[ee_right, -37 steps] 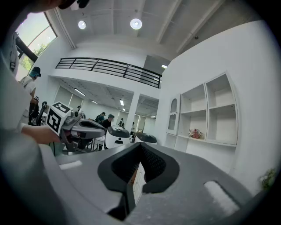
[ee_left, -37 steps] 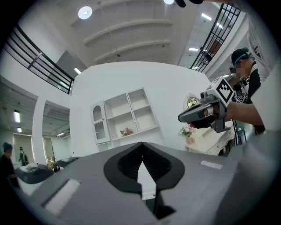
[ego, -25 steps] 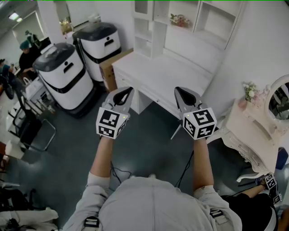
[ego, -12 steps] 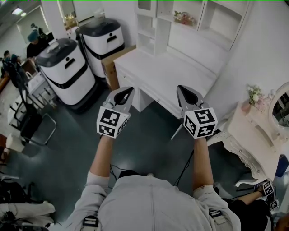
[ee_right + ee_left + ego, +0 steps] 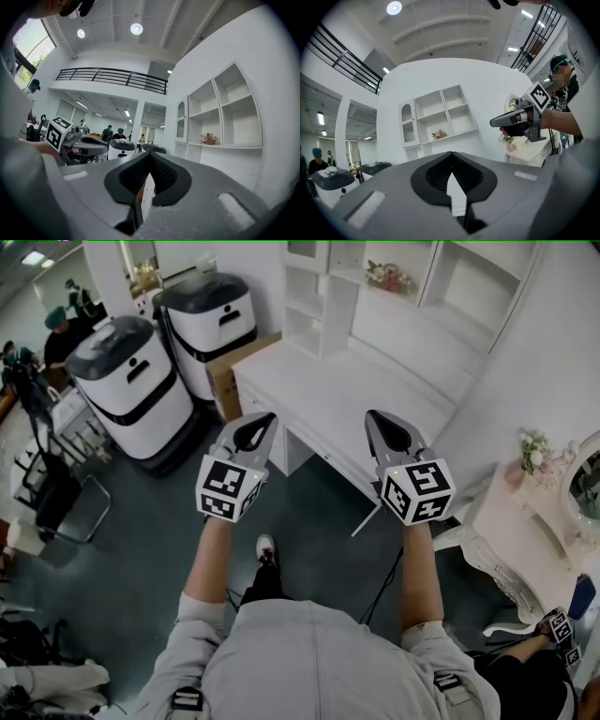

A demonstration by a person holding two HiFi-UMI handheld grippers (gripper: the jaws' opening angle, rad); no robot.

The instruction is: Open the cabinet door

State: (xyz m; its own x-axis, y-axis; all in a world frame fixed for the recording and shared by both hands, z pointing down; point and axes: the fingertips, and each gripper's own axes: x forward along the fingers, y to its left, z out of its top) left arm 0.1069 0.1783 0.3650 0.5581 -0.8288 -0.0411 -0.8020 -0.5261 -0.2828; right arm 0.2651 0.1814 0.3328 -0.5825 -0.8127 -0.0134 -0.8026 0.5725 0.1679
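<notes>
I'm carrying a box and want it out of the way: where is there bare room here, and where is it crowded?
The white desk top is bare, between the shelf unit behind and the wall. The dark floor before the desk is open too. Crowded: the left, with two white machines, a cardboard box and chairs.

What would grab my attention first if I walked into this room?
Two handheld grippers, the left gripper and right gripper, each with a black-and-white marker cube, jut out side by side, jaws shut and empty. Beyond them stands a white desk with open shelves; at its left, two bulky white-and-black machines.
</notes>
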